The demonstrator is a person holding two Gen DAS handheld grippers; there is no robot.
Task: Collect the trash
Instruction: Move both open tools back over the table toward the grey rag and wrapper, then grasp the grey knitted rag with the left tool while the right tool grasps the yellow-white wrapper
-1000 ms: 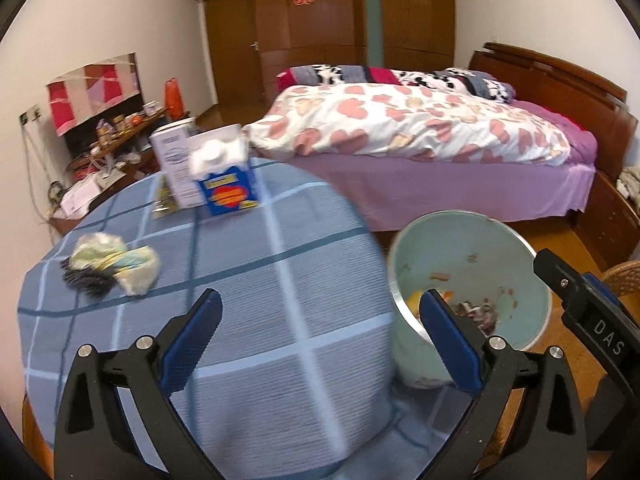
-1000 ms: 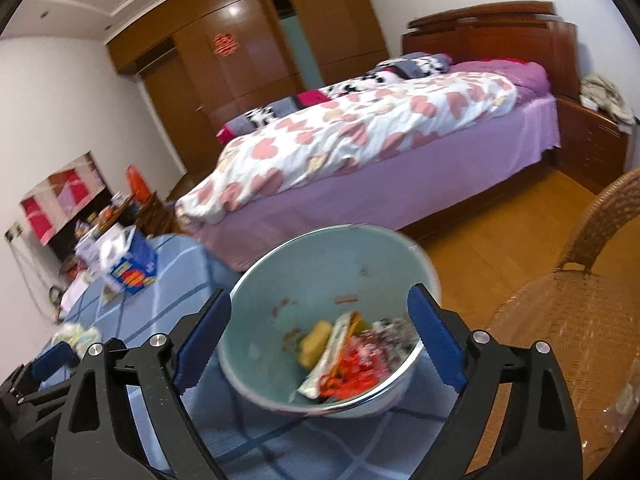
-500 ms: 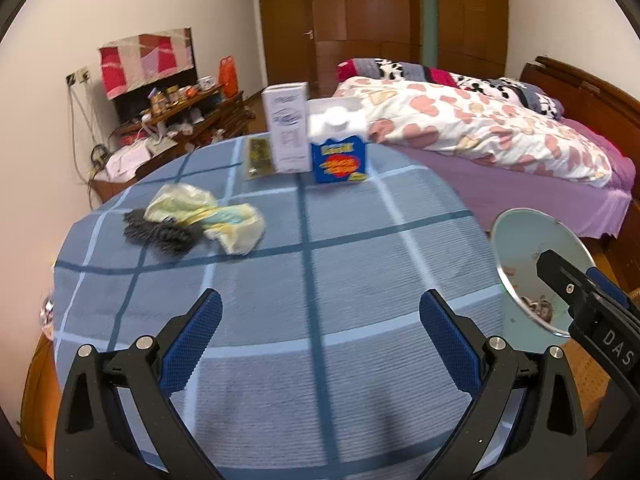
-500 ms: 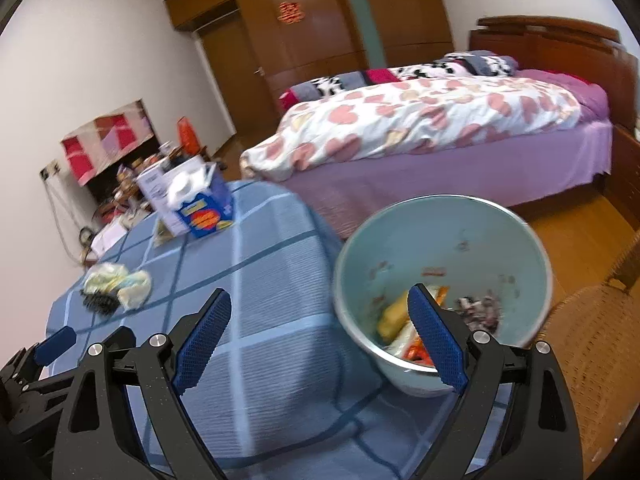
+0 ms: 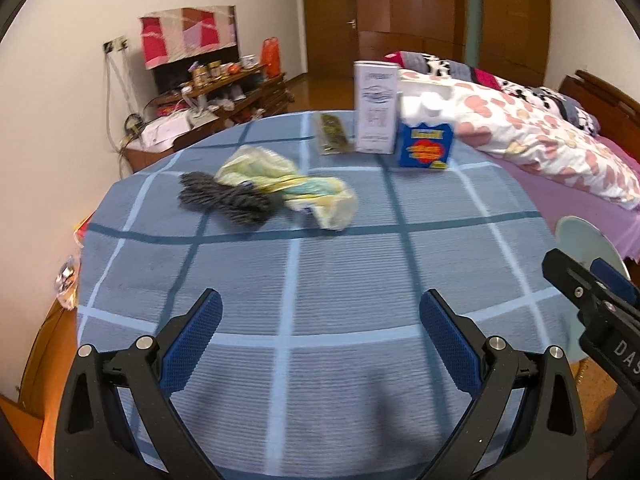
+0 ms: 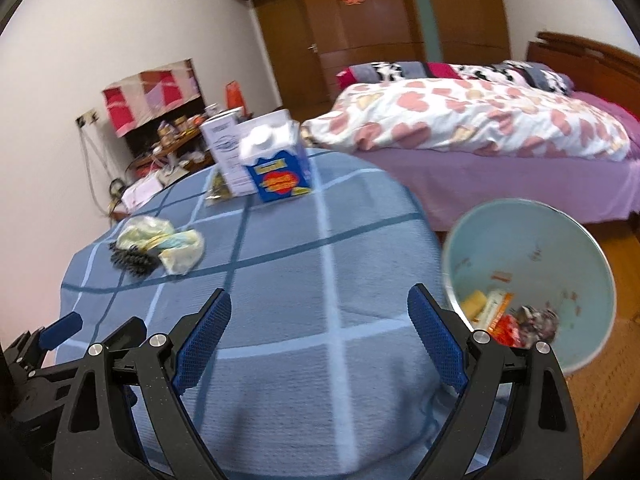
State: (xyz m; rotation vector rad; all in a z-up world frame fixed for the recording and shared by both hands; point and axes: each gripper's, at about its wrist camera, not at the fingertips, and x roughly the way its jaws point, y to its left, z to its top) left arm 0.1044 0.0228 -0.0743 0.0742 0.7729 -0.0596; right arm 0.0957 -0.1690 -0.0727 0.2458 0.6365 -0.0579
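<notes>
A crumpled yellowish plastic bag (image 5: 296,184) lies on the round table's blue checked cloth (image 5: 320,280), with a dark fuzzy clump (image 5: 224,200) against its left side; both also show in the right wrist view, the bag (image 6: 168,240) and the clump (image 6: 132,262). A pale green bin (image 6: 528,276) with wrappers inside stands off the table's right edge; its rim shows in the left wrist view (image 5: 580,236). My left gripper (image 5: 320,340) is open and empty over the near cloth. My right gripper (image 6: 320,336) is open and empty, left of the bin.
A white carton (image 5: 375,108), a blue box with a white top (image 5: 426,136) and a flat dark packet (image 5: 332,134) stand at the table's far side. A bed (image 6: 480,136) lies beyond. A cluttered wooden shelf (image 5: 208,96) is against the left wall. A wicker chair (image 6: 600,392) is at right.
Both grippers have swung left from the bin toward the table. The bag and clump have come nearer the middle of both views. Both stay open.
</notes>
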